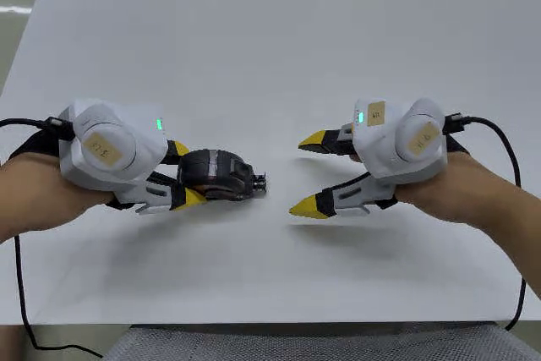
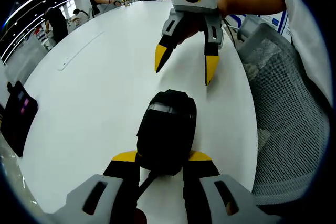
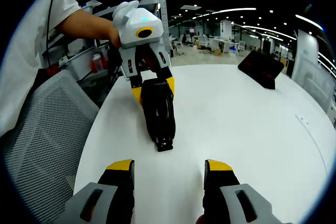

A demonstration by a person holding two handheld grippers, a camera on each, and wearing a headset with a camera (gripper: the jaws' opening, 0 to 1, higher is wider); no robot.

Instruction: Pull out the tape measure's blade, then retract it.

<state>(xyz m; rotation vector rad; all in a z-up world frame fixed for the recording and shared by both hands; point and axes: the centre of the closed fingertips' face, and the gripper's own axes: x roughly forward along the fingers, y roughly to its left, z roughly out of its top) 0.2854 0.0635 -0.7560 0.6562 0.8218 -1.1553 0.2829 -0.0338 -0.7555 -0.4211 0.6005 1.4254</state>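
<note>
Your left tongs (image 1: 187,175) clamp the tape measure (image 1: 221,175) on the surface (image 1: 254,65), its blade hook (image 1: 260,182) pointing to 3 o'clock at your open right tongs (image 1: 306,174), near but apart.

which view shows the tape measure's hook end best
The right gripper view: the tape measure points its hook end at the camera, unobstructed. The head view shows it small, from above, poking past the left gripper. The left gripper view looks at the case's back; the hook end is hidden.
</note>
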